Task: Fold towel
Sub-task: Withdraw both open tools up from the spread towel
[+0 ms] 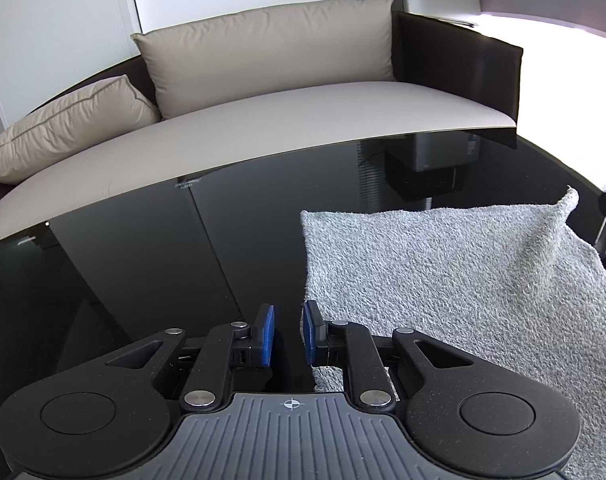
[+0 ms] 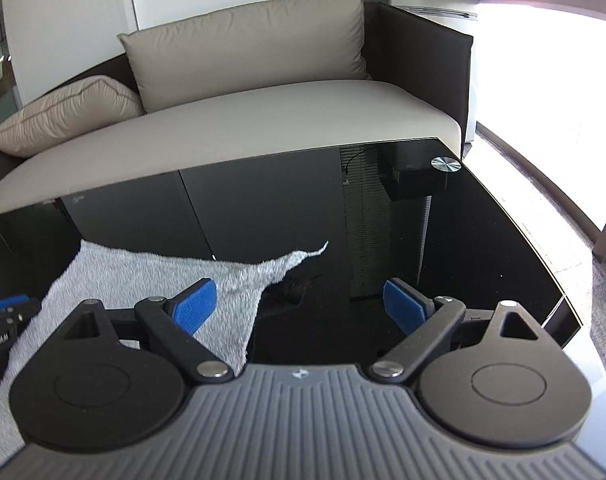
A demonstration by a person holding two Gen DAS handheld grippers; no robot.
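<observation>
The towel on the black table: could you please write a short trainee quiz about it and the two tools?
1. True or false: the right tool grips the grey towel.
2. Which tool has the narrower gap between its blue pads? A) left tool B) right tool
3. Fill in: the towel lies on a glossy black ____, with one far corner raised off it.

Key:
1. False: its pads stand wide apart with nothing between them.
2. A; a small gap shows, with nothing in it.
3. table
</observation>
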